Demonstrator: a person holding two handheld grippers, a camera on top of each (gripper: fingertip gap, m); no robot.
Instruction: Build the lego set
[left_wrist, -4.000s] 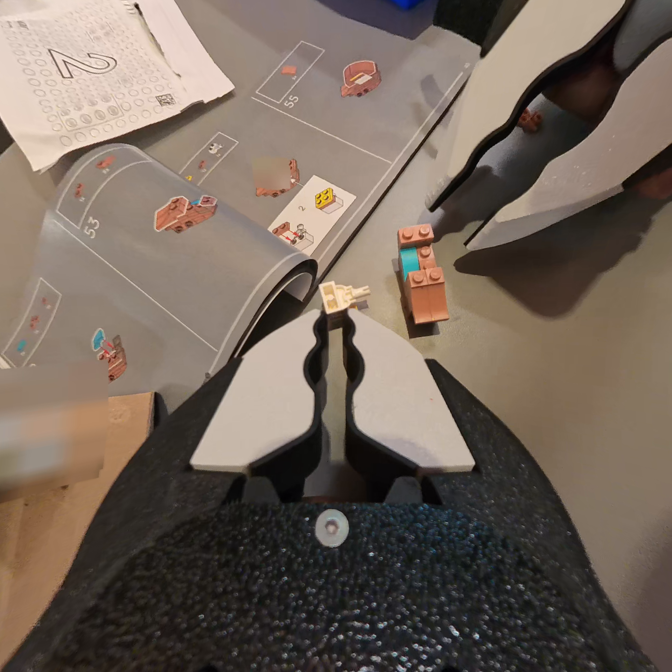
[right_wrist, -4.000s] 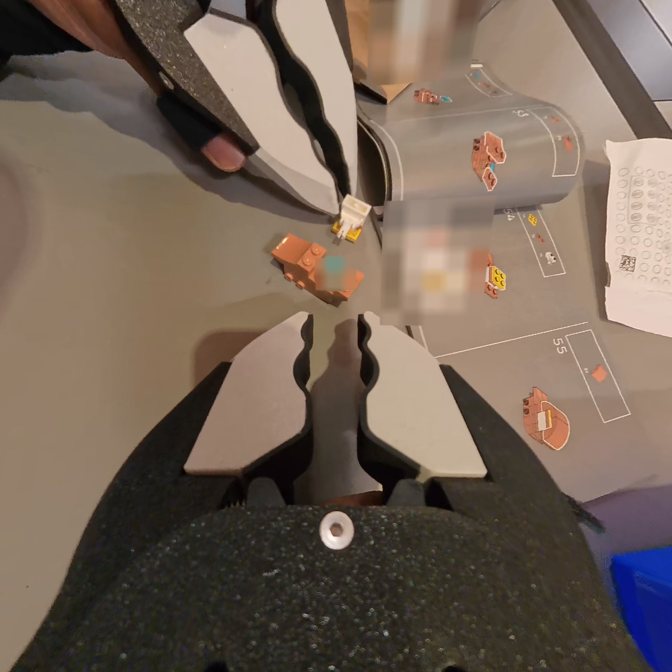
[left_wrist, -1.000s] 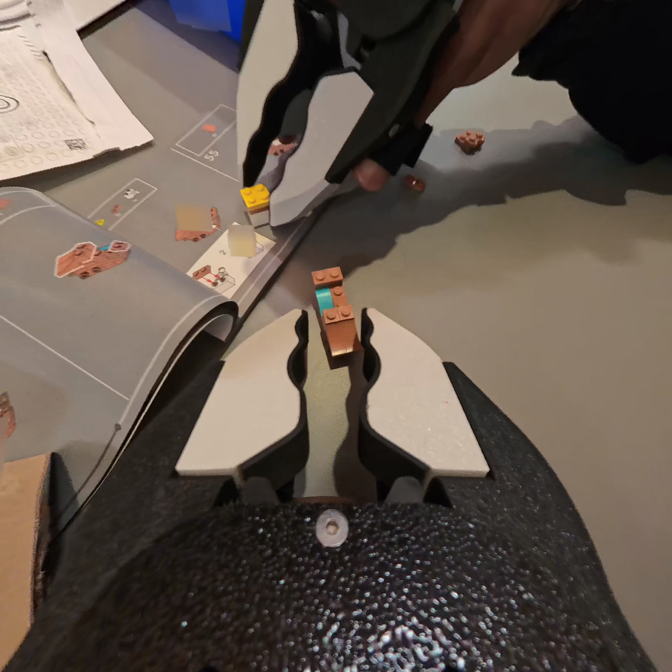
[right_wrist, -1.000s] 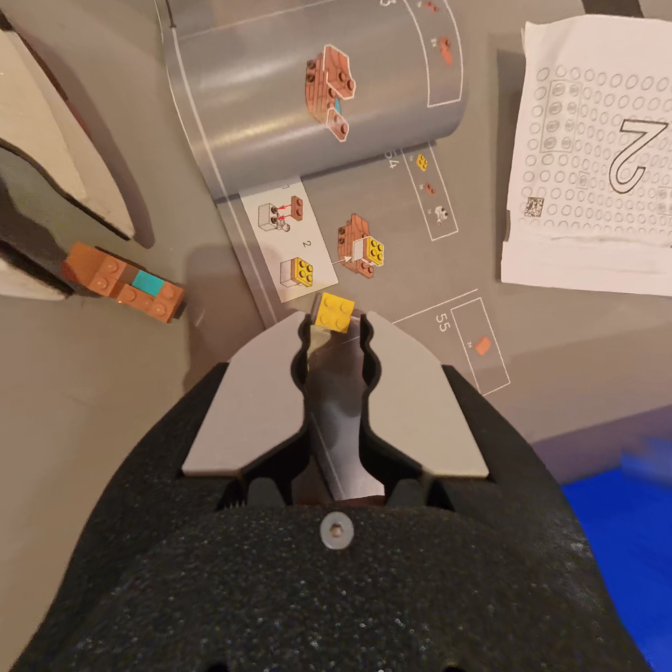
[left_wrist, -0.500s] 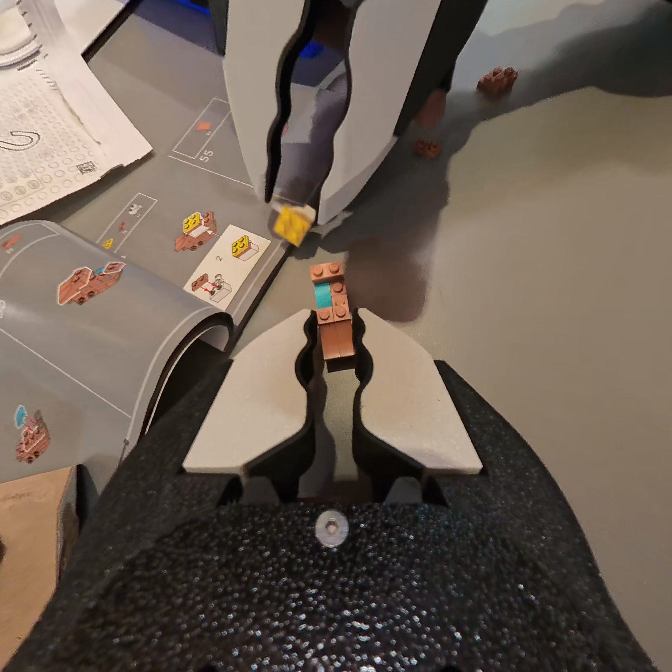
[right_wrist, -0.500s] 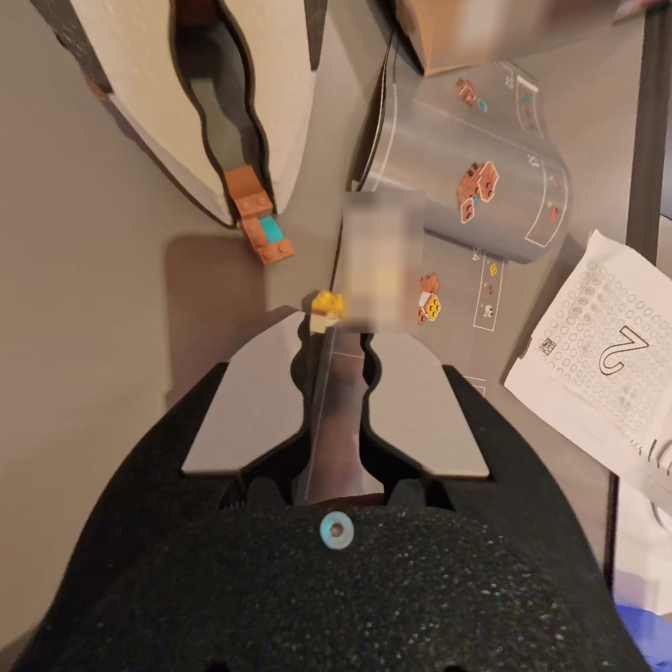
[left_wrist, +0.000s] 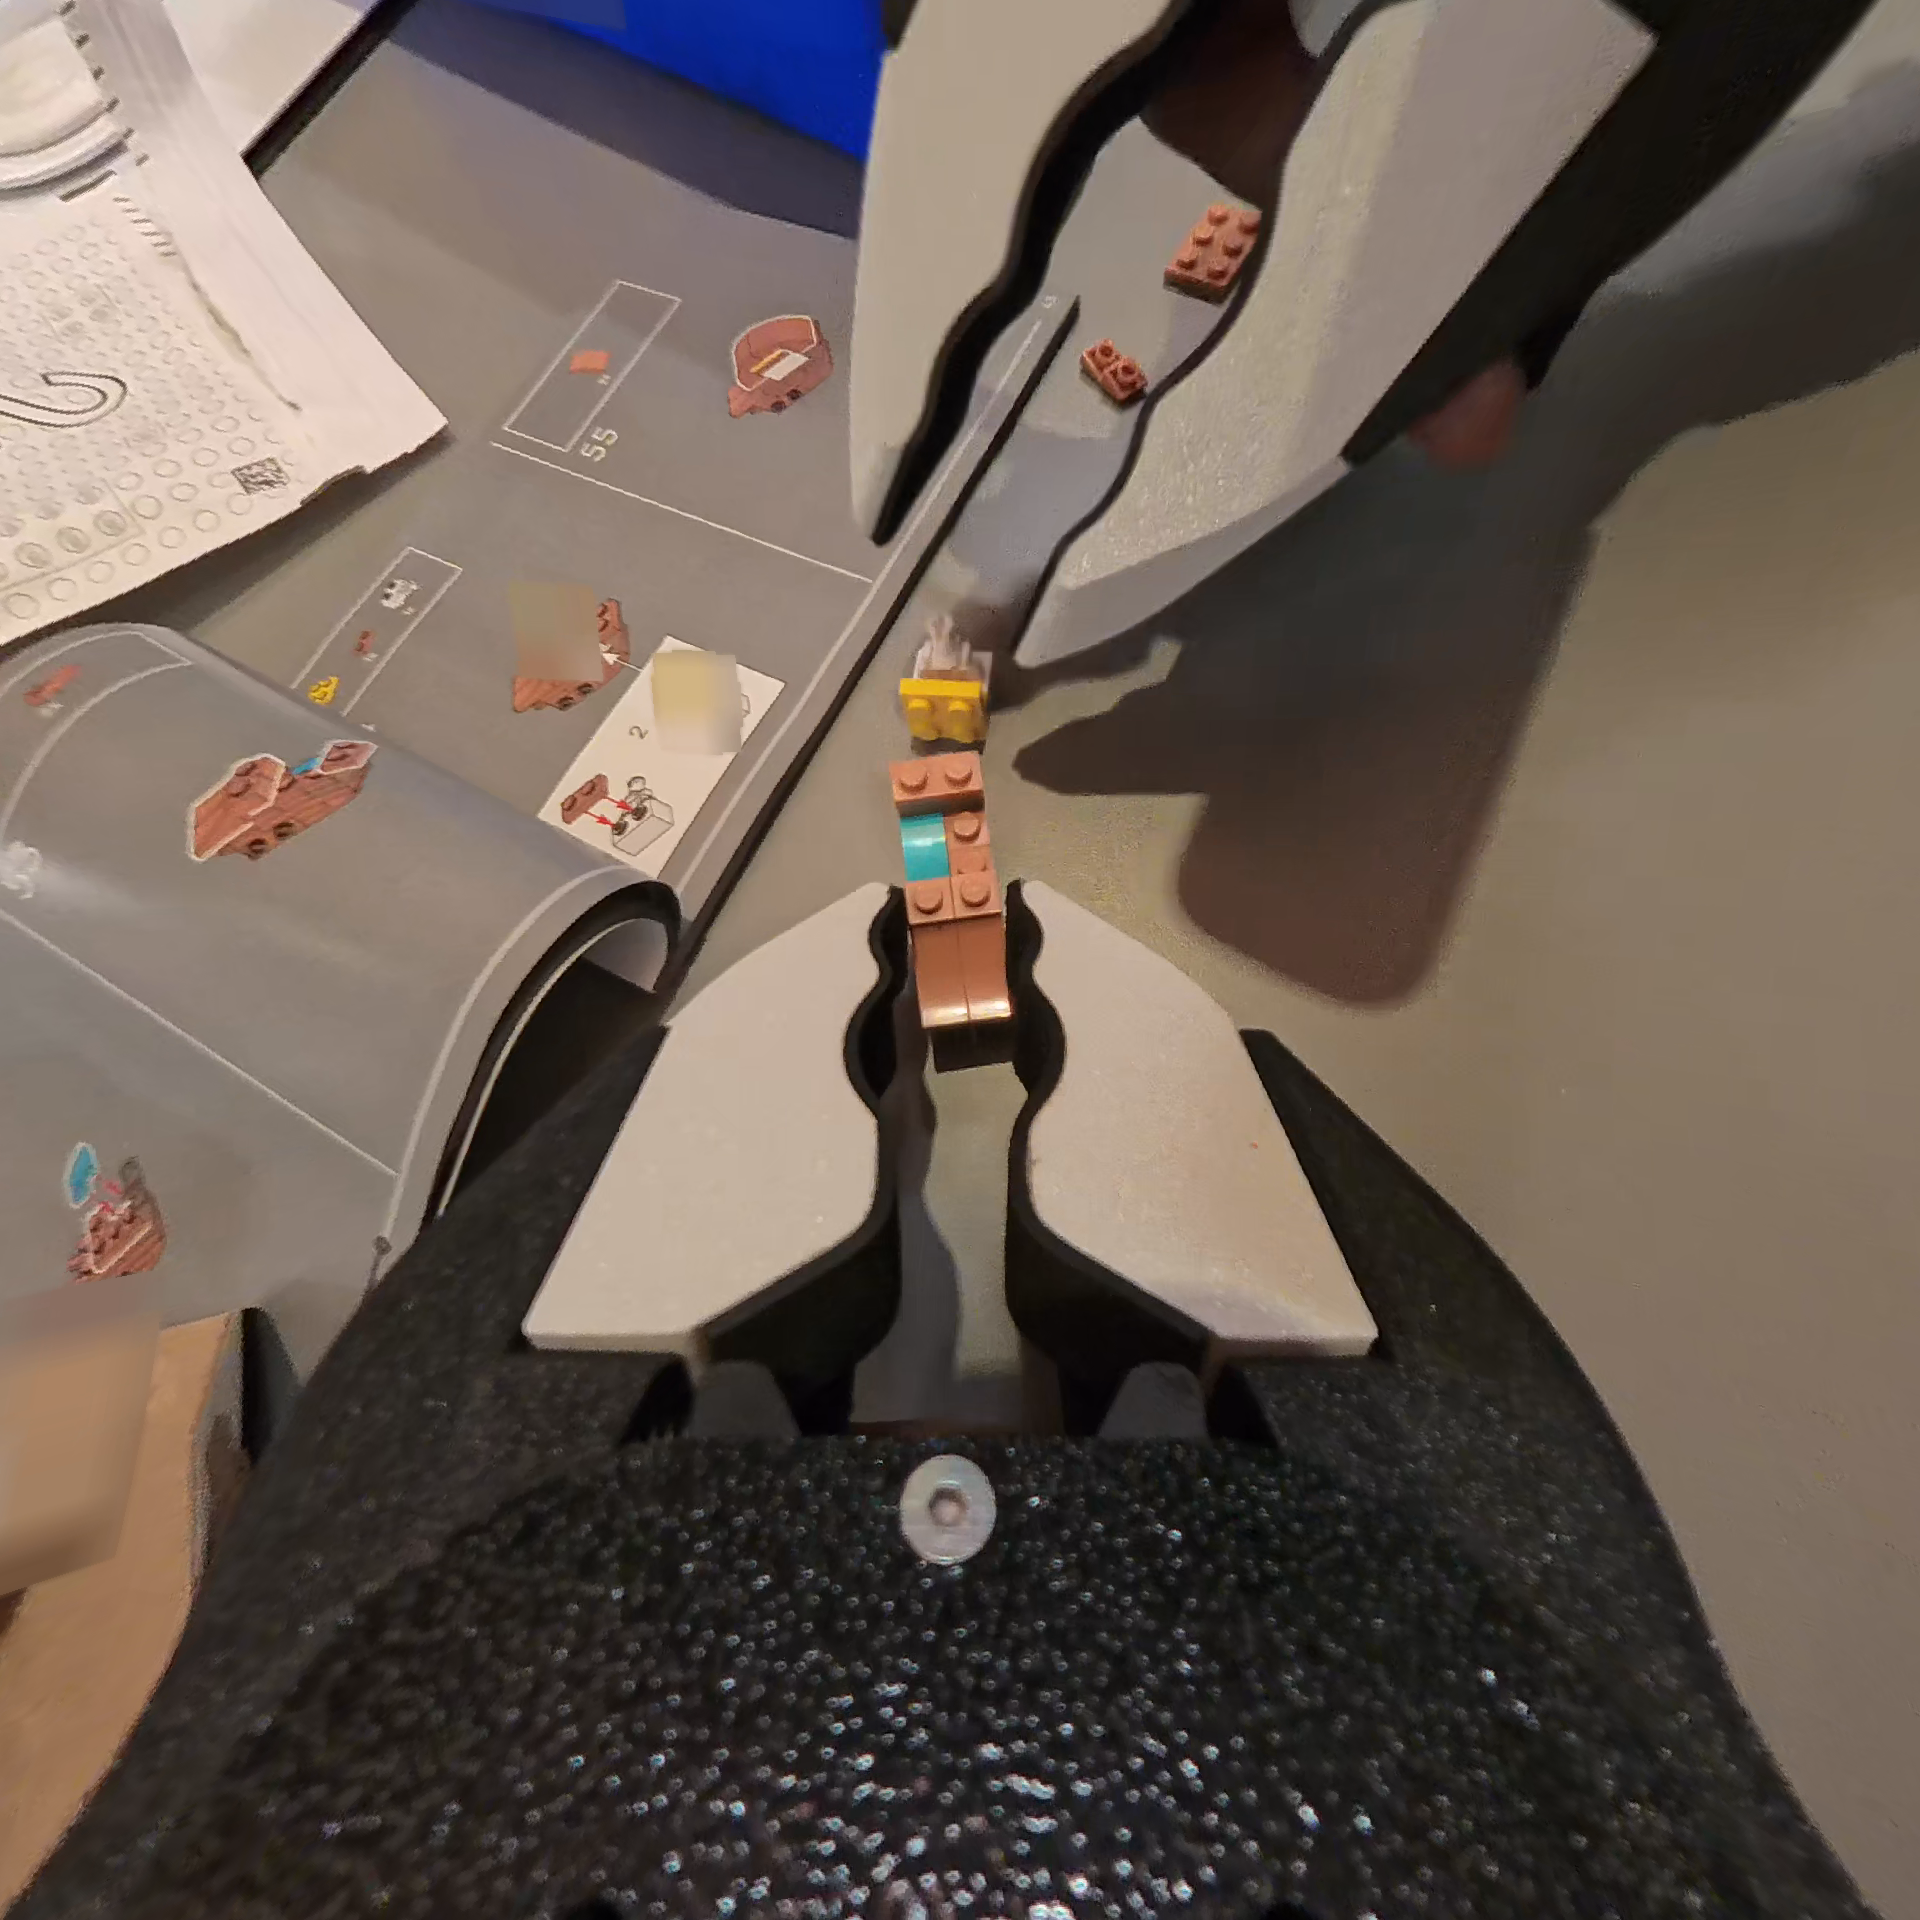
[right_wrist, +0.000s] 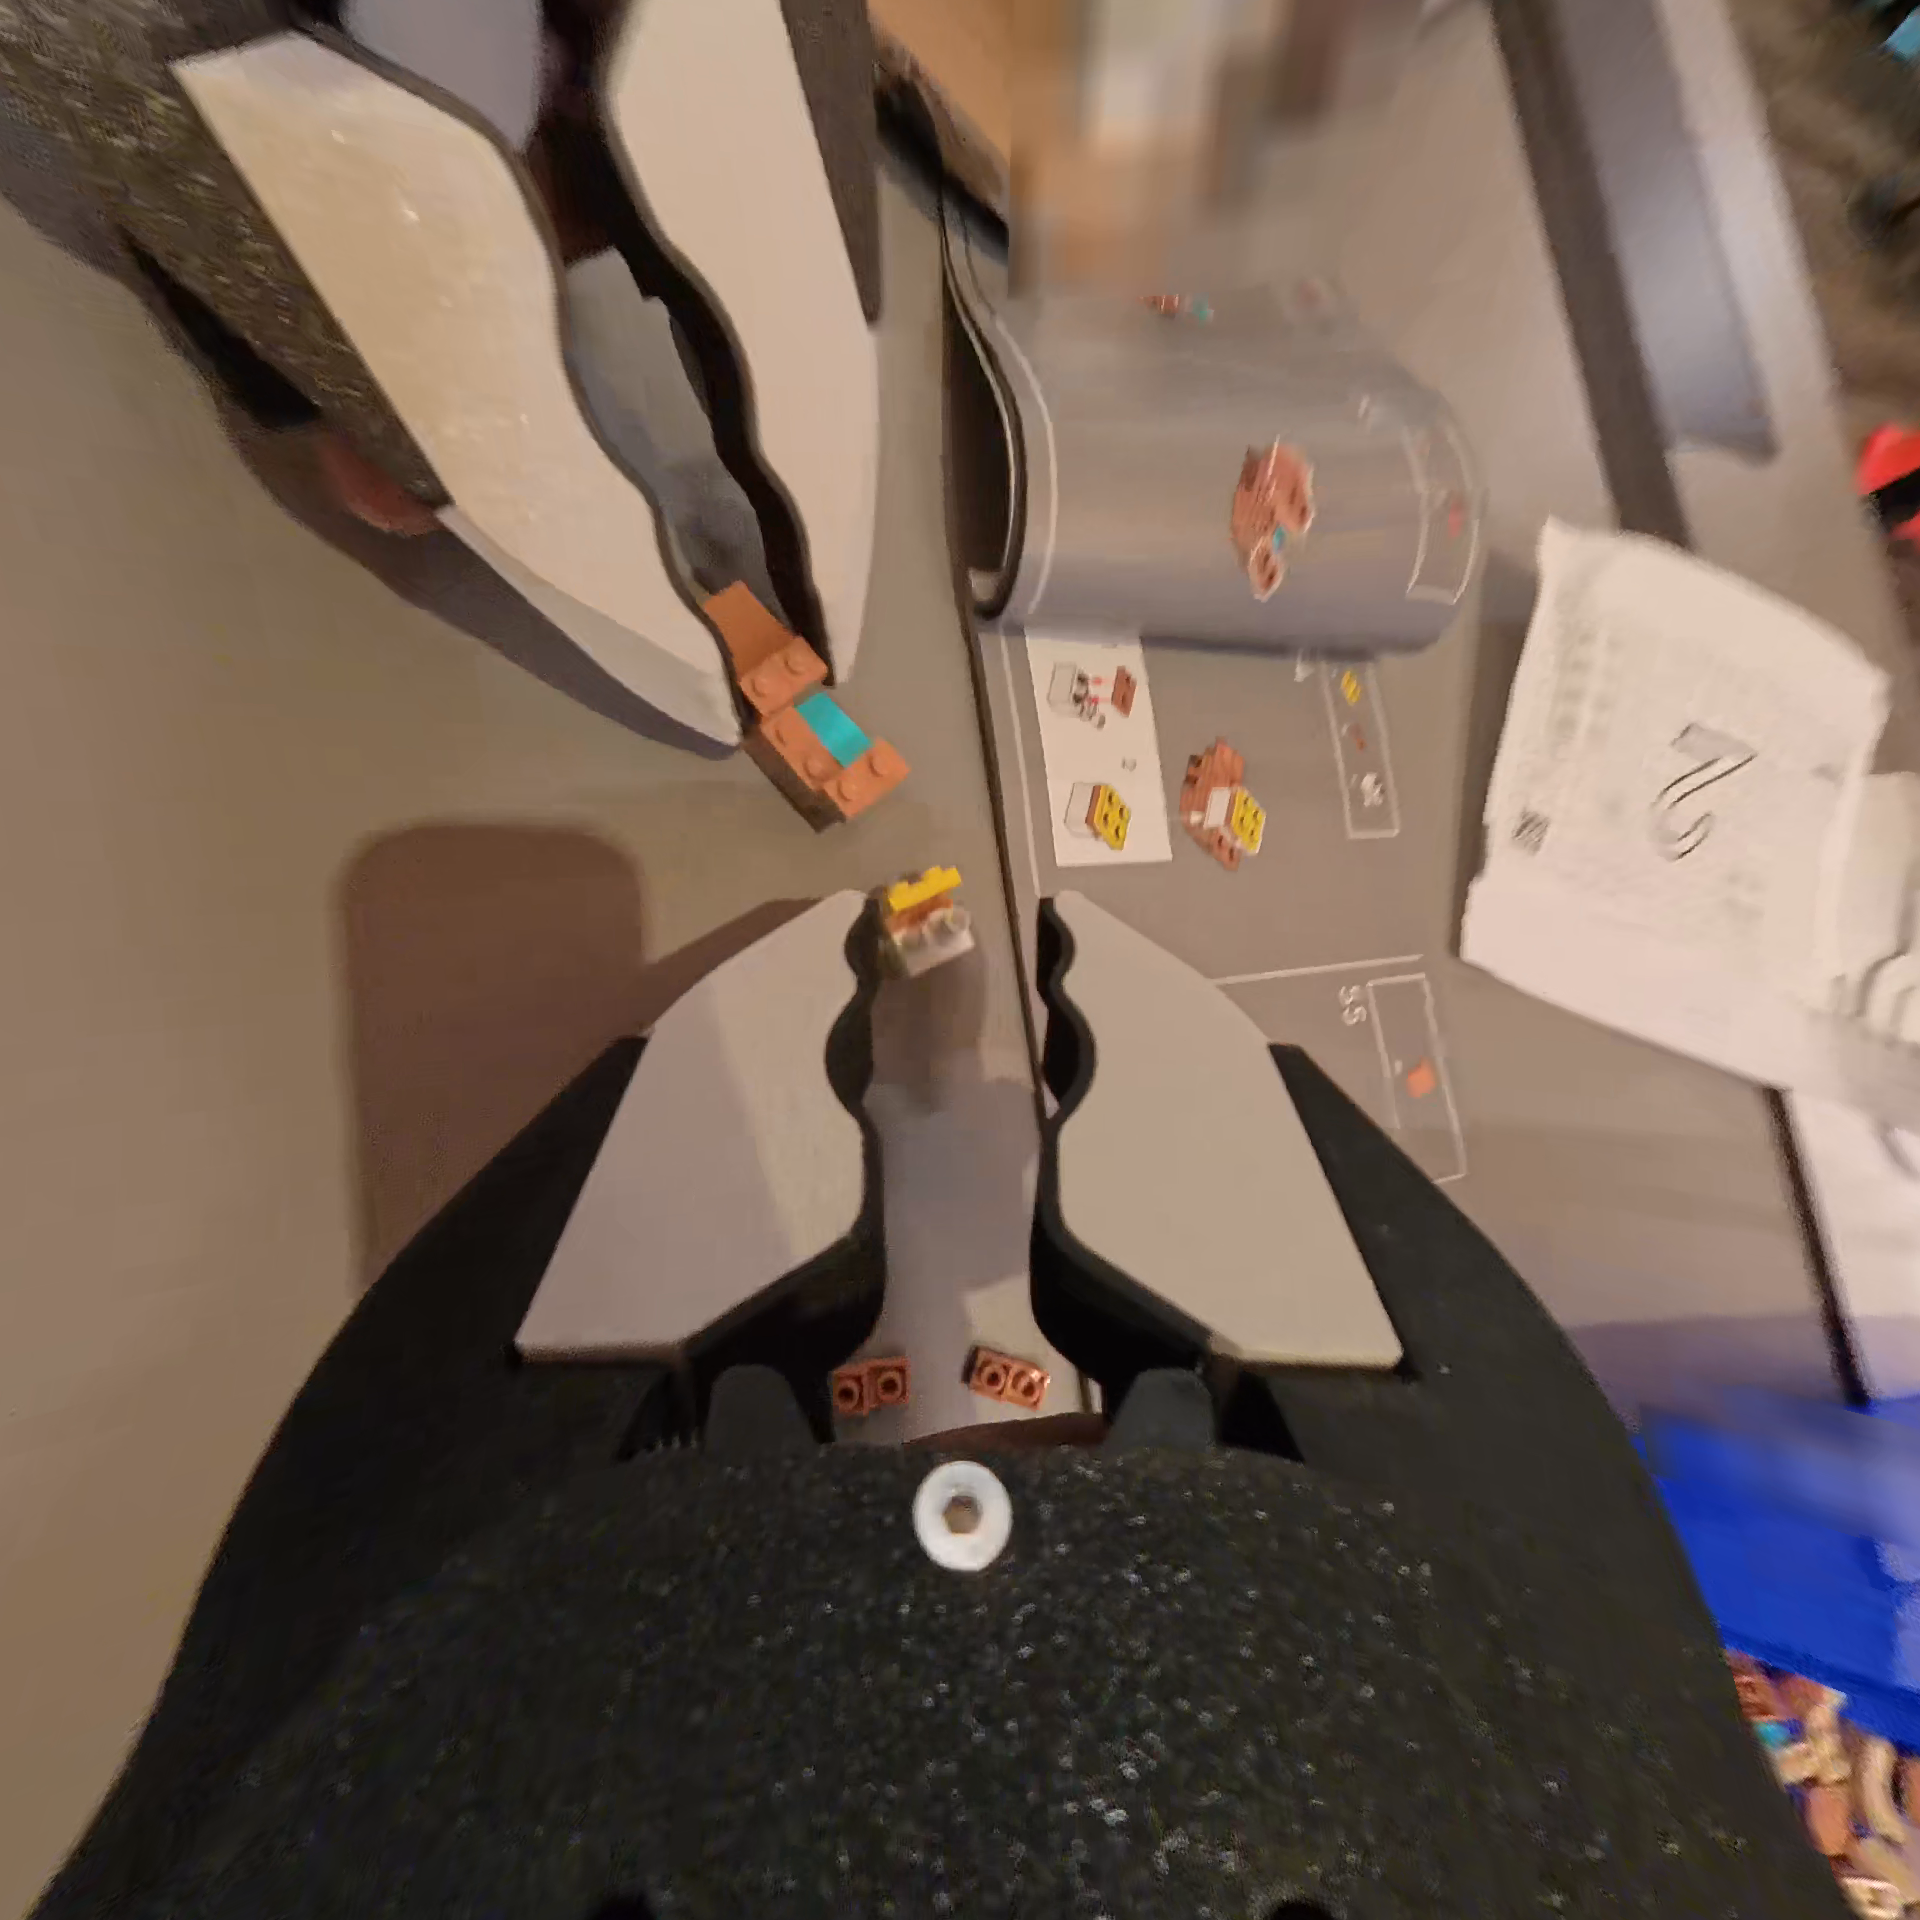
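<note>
Count: one brown brick assembly (left_wrist: 951, 894) with a teal tile; one small yellow-and-white brick piece (left_wrist: 943, 698); two loose brown plates seen from the left wrist view, a larger one (left_wrist: 1214, 249) and a smaller one (left_wrist: 1114, 368); one open instruction booklet (left_wrist: 665, 488) with a curled page; one white printed paper bag (left_wrist: 156, 395).

Left gripper (left_wrist: 951, 914): jaws narrow, both pads pressed on the flanks of the brown brick assembly at its smooth end; the studded and teal end sticks out ahead of the tips.

Right gripper (right_wrist: 956, 920): jaws spread wider than the piece. The yellow-and-white piece sits against the left fingertip (right_wrist: 831, 935); the other fingertip stands clear of it. Whether the piece is carried or resting, cannot tell (frame blurred).

The two brick items lie nearly in line, yellow piece just beyond the assembly's far end, apart.

Surface: grey-beige desk (left_wrist: 1558, 1143), booklet edge beside the bricks. Blue container (right_wrist: 1787, 1538) at the right view's lower corner.
</note>
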